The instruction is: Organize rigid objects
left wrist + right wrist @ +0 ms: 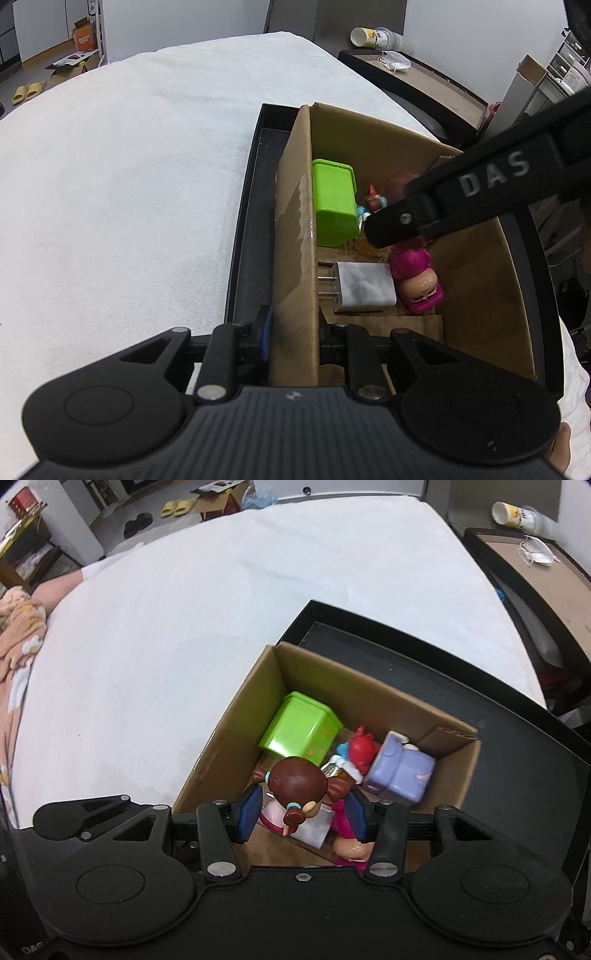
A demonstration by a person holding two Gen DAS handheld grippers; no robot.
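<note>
1. Where the two wrist views overlap, we count one cardboard box (236, 716), one black tray (517, 760) under it, and two grippers.
2. Inside the box we count one green block (299, 727), one white charger (364, 286) with two prongs, one lilac figure (400, 771), one small red toy (362, 749), one pink doll (417, 277) lying on its back, and one brown-haired doll (303, 786).
3. The box sits in the tray; the tray rests on a white cloth (129, 166).
4. Left gripper (293, 332): its jaws straddle the near end of the box's left wall, pads against the cardboard, closed on that wall.
5. Right gripper (303, 812): jaws part-open with the brown-haired doll's head between the blue pads (249, 812); we cannot tell whether they press it or stand just off it.
6. The brown-haired doll is inside the box, above the charger and pink doll: glossy brown hair, two pigtails with teal ties, pale pink collar.
</note>
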